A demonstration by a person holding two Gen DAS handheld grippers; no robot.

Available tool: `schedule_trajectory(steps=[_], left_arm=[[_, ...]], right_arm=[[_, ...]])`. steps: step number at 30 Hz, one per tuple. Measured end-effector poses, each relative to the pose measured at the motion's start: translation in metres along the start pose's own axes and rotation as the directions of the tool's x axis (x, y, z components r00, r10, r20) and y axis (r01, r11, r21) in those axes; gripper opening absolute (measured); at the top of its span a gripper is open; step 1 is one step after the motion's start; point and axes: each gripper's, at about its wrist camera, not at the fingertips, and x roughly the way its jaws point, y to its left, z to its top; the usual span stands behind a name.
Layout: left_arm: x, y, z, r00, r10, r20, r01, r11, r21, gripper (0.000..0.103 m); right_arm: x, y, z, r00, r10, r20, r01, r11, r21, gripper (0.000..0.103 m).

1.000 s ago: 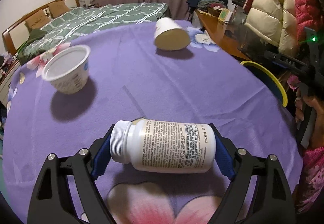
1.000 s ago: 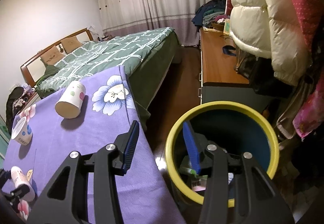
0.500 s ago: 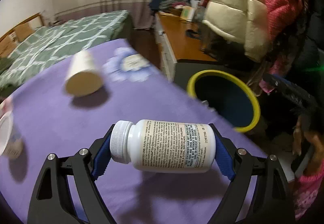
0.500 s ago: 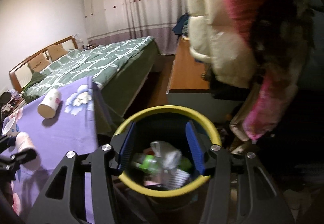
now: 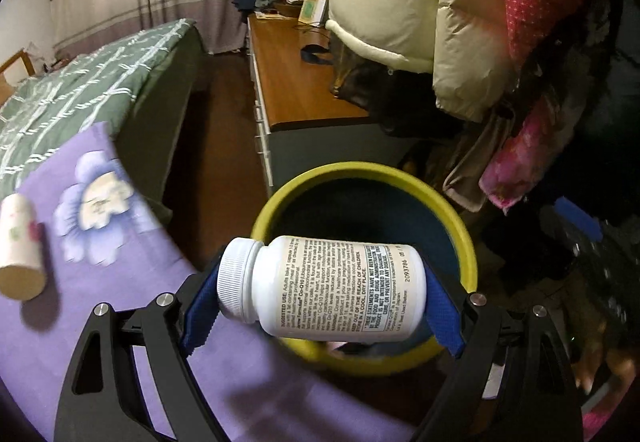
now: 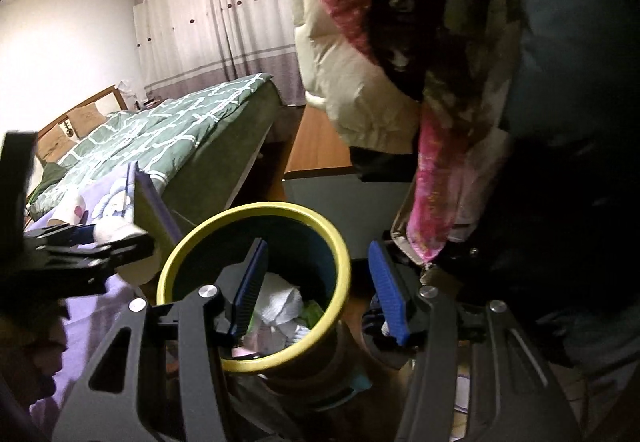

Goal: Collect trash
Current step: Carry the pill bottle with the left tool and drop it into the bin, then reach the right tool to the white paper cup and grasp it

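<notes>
Your left gripper (image 5: 322, 292) clamps a white bottle (image 5: 320, 288) sideways, cap toward your left pad, base against the right; the yellow-rimmed bin (image 5: 360, 178) sits directly beyond and below it. The label reads "SUGGESTED USE" and "KEEP OUT OF THE REACH OF CHILDREN". Your right gripper (image 6: 318, 292) hangs half open and empty, straddling the bin's (image 6: 248, 212) rim, crumpled trash (image 6: 280, 302) inside. A paper cup (image 5: 18, 246) lies off left.
</notes>
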Motion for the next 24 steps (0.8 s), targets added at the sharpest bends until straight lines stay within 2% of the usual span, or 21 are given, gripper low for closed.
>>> schedule_trajectory(steps=[3,5,7,11,14,17,19,24], left_arm=[[0.016,-0.008,0.011,1.0,0.002,0.0,-0.002,1.0,0.001,0.086],[0.021,-0.009,0.016,1.0,0.021,0.007,-0.021,1.0,-0.004,0.096],[0.018,-0.006,0.019,0.999,0.038,0.033,-0.038,0.999,-0.026,0.097],[-0.013,0.013,0.012,0.996,0.049,0.081,-0.042,0.996,-0.077,0.097],[-0.052,0.036,-0.004,0.988,0.081,0.129,-0.066,0.991,-0.116,0.098],[-0.096,0.065,-0.032,0.974,0.14,0.176,-0.112,0.981,-0.161,0.098],[-0.127,0.088,-0.055,0.958,0.201,0.206,-0.161,0.967,-0.196,0.098],[-0.187,0.145,-0.111,0.902,0.366,0.228,-0.295,0.91,-0.293,0.098]], right_arm=[[0.001,-0.004,0.0,1.0,-0.009,-0.003,0.009,1.0,0.005,0.051],[0.001,-0.004,-0.001,1.0,-0.014,-0.007,0.014,1.0,0.006,0.051],[0.001,-0.003,-0.002,1.0,-0.017,-0.009,0.017,1.0,0.006,0.051],[0.003,0.008,-0.002,1.0,-0.006,-0.013,0.005,1.0,-0.005,0.053],[0.006,0.02,-0.004,1.0,0.015,-0.024,-0.015,1.0,-0.021,0.053],[0.009,0.035,-0.006,0.999,0.034,-0.033,-0.035,0.999,-0.039,0.053],[0.011,0.047,-0.006,0.998,0.052,-0.04,-0.054,0.997,-0.053,0.053],[0.016,0.086,-0.005,0.993,0.102,-0.061,-0.108,0.989,-0.103,0.054]])
